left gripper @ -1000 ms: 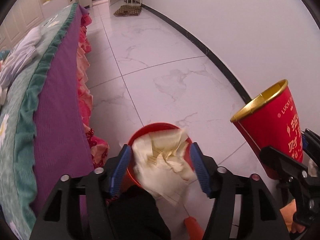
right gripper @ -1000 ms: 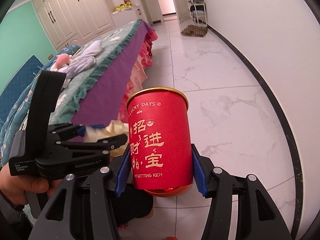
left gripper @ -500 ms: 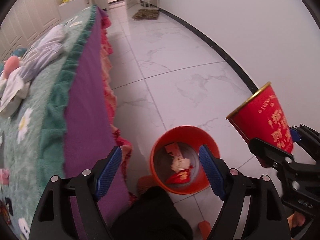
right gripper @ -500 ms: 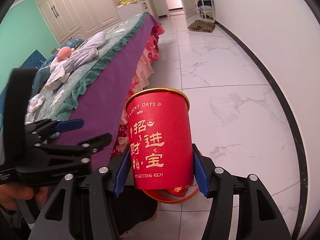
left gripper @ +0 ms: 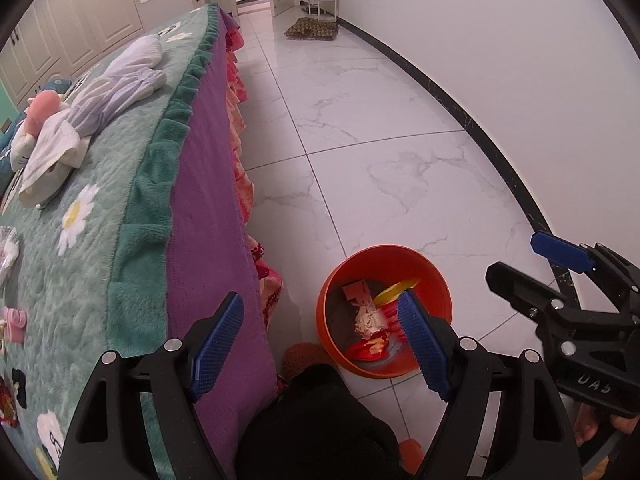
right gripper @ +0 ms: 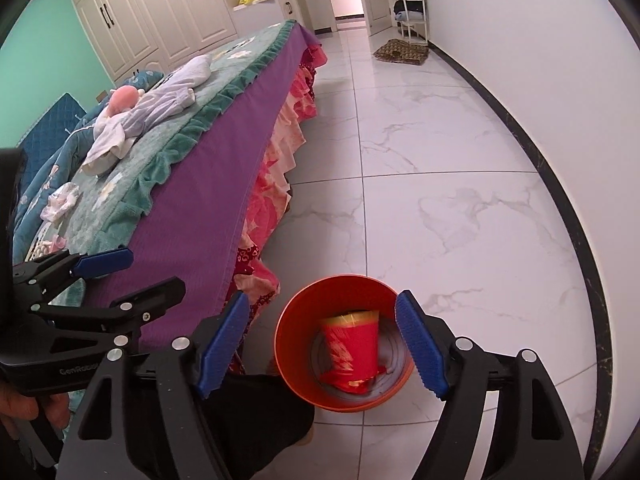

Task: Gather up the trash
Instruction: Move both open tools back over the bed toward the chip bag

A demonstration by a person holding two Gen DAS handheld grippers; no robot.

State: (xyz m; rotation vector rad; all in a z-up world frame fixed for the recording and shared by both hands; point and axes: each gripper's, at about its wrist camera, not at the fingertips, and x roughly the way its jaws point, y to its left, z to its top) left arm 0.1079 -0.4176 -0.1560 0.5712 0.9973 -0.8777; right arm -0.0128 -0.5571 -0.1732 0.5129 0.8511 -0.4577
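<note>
An orange trash bin point(left gripper: 328, 340) stands on the white tile floor beside the bed; it also shows in the right wrist view point(right gripper: 292, 356). The red paper cup point(right gripper: 352, 350), blurred, is inside the bin. Crumpled paper point(left gripper: 366, 318) and red scraps lie in the bin. My left gripper point(left gripper: 320, 344) is open and empty above the bin's left side. My right gripper point(right gripper: 320, 346) is open and empty directly above the bin. Small wrappers point(right gripper: 60, 200) lie on the bedspread.
The bed point(left gripper: 132, 208) with green and purple cover runs along the left, holding clothes point(left gripper: 116, 92) and a pink toy point(left gripper: 42, 106). A white wall with black baseboard point(left gripper: 472, 120) curves along the right. A brown mat point(left gripper: 312, 29) lies far down the floor.
My left gripper let the crumpled paper fall into the bin and rose. My right gripper opened and the red cup dropped into the bin.
</note>
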